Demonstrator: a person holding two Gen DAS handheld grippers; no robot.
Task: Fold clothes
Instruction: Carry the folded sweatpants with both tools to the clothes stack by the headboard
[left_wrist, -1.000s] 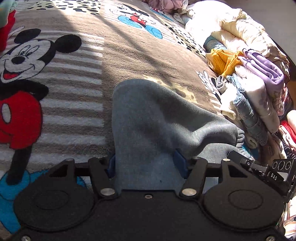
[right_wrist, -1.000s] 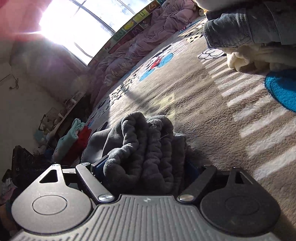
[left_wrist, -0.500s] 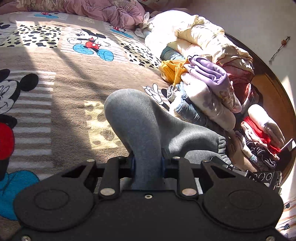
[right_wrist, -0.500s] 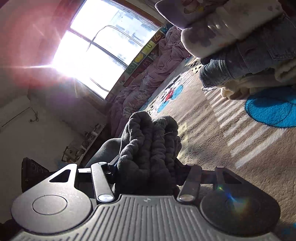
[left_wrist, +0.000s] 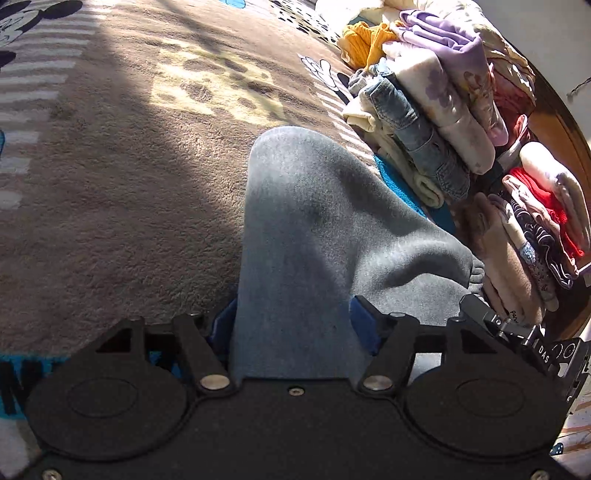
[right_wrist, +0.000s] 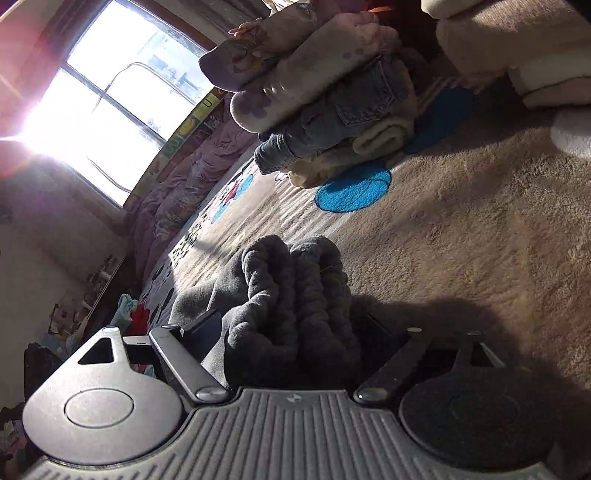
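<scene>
The brown cartoon-print blanket (left_wrist: 110, 184) covers the bed and forms the working surface; it is plush and offers friction against fabric dragged across it. Along its far right edge stands a stack of folded clothes (left_wrist: 436, 110), with a second stack (left_wrist: 535, 221) beside it; both lie near the grey garment (left_wrist: 314, 229) but are not seen to touch it. The grey garment is the task item. It is a soft fleece-type fabric, judged light, fully limp and non-fragile; it will sag and bunch wherever it is unsupported, and its napped surface should resist slipping between pads. It hangs between the two tongs just above the blanket: the left tongs (left_wrist: 295, 317) are closed on a flat single or double layer, with blue pads (left_wrist: 360, 321) visible against either side of the cloth, and the right tongs (right_wrist: 295, 339) are clamped on a thick gathered bundle of ribbed folds (right_wrist: 291, 288). In the left wrist view the garment rises forward from the left tongs as a rounded hump, then slopes down and to the right toward the right tongs; its long axis is therefore judged to run left to right between the two grip points. Recommended hold points are edges or corners, as a grip on bunched layers, such as the right one, prevents a clean crease.
</scene>
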